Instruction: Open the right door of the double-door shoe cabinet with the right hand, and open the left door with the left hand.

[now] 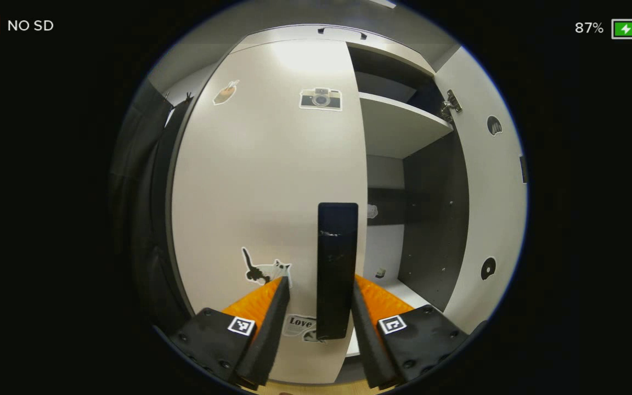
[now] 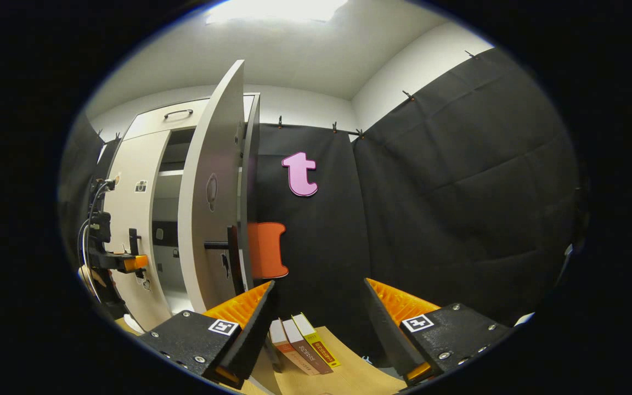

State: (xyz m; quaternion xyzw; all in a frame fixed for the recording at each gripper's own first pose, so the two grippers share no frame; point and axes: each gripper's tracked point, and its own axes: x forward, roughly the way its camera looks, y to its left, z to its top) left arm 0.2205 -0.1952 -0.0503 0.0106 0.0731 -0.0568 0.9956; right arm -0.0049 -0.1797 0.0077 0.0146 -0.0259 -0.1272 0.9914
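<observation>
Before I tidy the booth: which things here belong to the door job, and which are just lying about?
Job: left door, its handle, left gripper, right door, right gripper.
Lying about: books, stickers, shelf.

Left handle (image 1: 337, 269) stands between claw fingers.

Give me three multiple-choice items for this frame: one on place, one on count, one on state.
1. Where is the left door's handle? A between the fingers of the left gripper; B above the cabinet; C on the floor.
2. How many books lie below the right gripper? A one; B three; C six.
3. The right door is: A shut; B open; C missing.
Answers: 1A, the fingers flank it; 2B, three spines show; 3B, it stands swung out, shelves exposed.
</observation>
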